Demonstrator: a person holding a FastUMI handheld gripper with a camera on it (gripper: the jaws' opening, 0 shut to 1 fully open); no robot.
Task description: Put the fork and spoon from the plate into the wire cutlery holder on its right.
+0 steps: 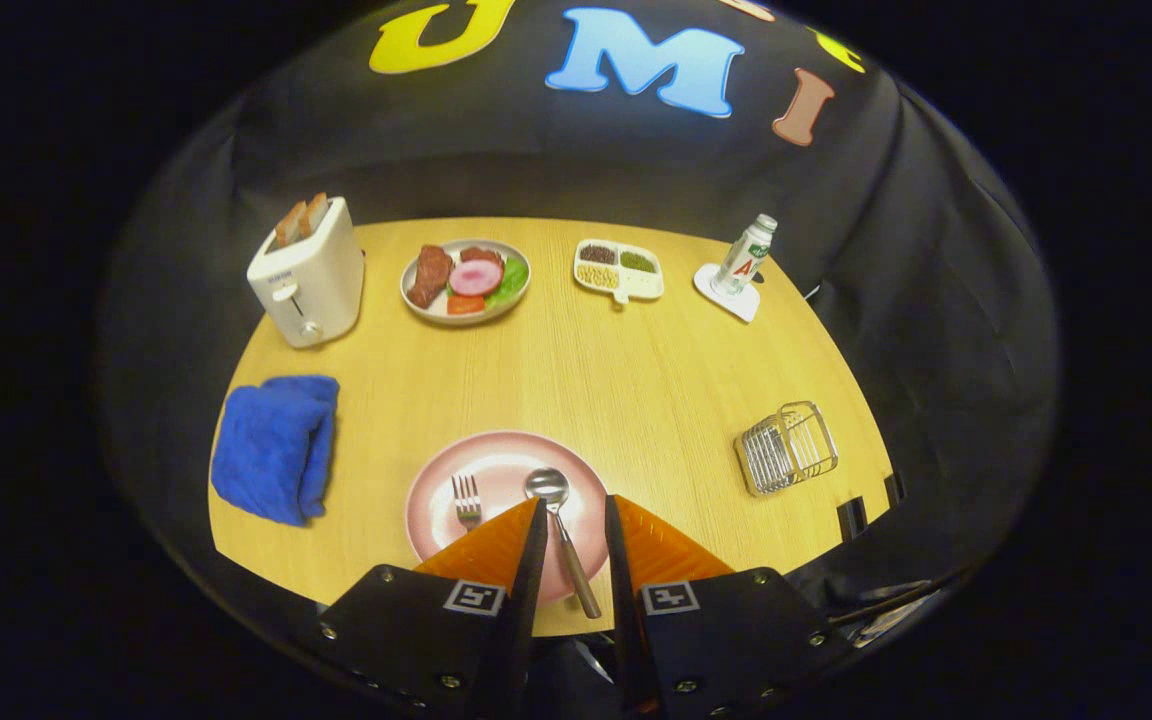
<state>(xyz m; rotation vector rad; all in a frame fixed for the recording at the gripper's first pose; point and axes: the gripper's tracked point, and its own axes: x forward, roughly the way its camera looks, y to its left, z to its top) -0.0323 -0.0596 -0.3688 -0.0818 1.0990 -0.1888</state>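
Two fingers of the gripper are straddling the spoon handle on the plate, slightly parted, gripping nothing yet; handle lying along them.

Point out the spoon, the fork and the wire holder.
spoon [548, 487], gripper view, on its bowl.
fork [466, 497], gripper view, on its tines.
wire holder [786, 448], gripper view, on its side wall.

We list: glossy pink ceramic-looking plate; shiny metal spoon and fork; bright wire cutlery holder; matt light wood-grain table; rough blue cloth towel.
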